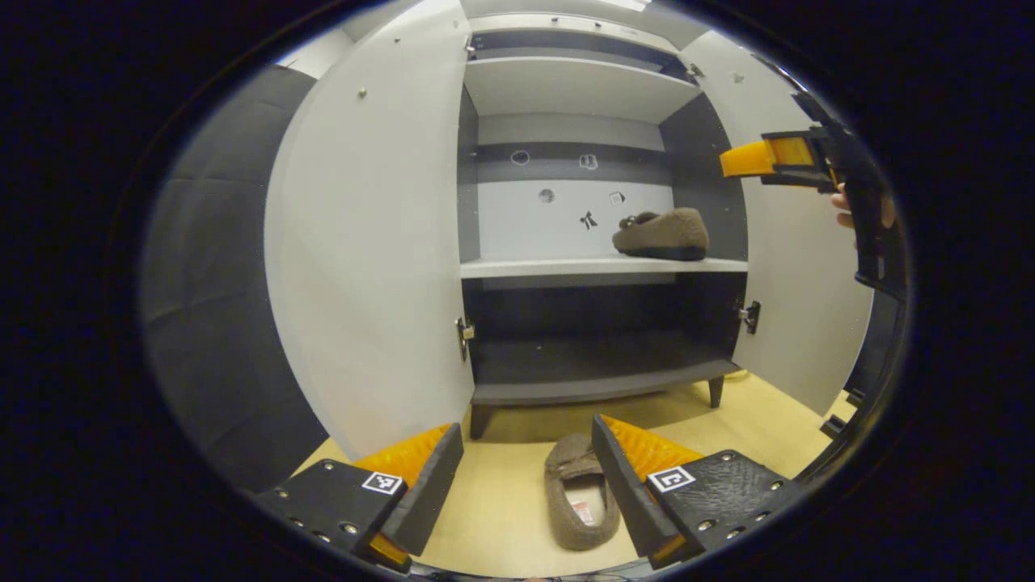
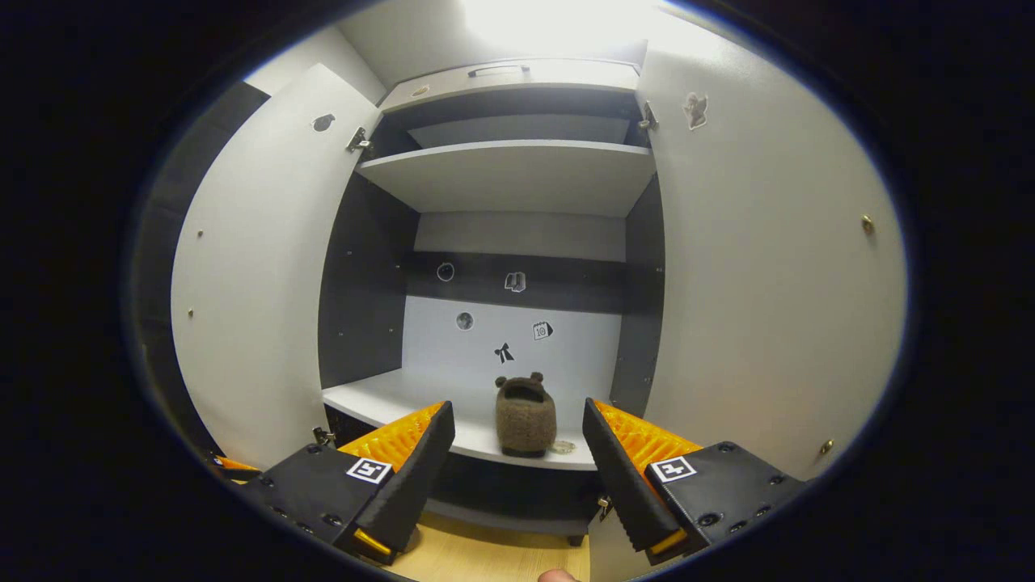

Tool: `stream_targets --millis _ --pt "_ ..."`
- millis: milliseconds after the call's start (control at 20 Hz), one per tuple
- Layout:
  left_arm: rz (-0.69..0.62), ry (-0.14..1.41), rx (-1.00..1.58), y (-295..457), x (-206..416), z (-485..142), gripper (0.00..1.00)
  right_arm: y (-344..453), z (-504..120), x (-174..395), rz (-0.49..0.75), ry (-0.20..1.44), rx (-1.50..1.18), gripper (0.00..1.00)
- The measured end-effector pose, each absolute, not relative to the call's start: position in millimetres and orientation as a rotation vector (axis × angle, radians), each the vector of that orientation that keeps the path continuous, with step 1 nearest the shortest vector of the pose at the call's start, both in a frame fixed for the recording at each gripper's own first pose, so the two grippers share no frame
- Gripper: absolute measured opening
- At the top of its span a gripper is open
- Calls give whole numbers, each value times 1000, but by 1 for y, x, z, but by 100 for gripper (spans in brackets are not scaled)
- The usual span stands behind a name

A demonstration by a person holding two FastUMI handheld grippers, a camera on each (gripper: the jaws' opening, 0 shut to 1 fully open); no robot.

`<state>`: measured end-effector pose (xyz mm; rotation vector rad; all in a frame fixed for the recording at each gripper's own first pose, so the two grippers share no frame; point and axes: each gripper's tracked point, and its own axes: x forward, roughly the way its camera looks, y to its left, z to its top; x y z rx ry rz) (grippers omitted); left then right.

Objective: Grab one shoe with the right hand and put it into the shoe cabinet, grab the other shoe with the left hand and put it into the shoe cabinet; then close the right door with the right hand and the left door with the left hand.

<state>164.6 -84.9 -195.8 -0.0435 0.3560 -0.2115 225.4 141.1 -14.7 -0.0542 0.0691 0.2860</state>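
While one brown fleecy slipper [image 1: 578,501] lies on the pale floor [image 1: 501,525] just ahead of your left gripper [image 1: 525,485], its jaws stand wide with nothing between them. The shoe sits slightly right of centre, close against the right finger, long axis running near to far (opening upward, toe toward the cabinet). Farther off, its mate [image 2: 525,416] already rests on the middle shelf [image 2: 388,396] of the shoe cabinet [image 1: 570,89], where your right gripper [image 2: 517,477] hovers open and empty. Both doors hang open.
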Motion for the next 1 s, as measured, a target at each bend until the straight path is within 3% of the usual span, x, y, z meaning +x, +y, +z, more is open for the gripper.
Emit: stream_targets --millis 750,800,1000 --pt "-291 706 -45 -113 173 -328 94 116 -63 164 244 110 -50 100" --pt "-285 726 -40 -113 176 -335 100 113 -65 163 239 118 -47 100" --pt "-269 803 -14 -110 181 -364 85 106 -73 162 226 144 -46 100"
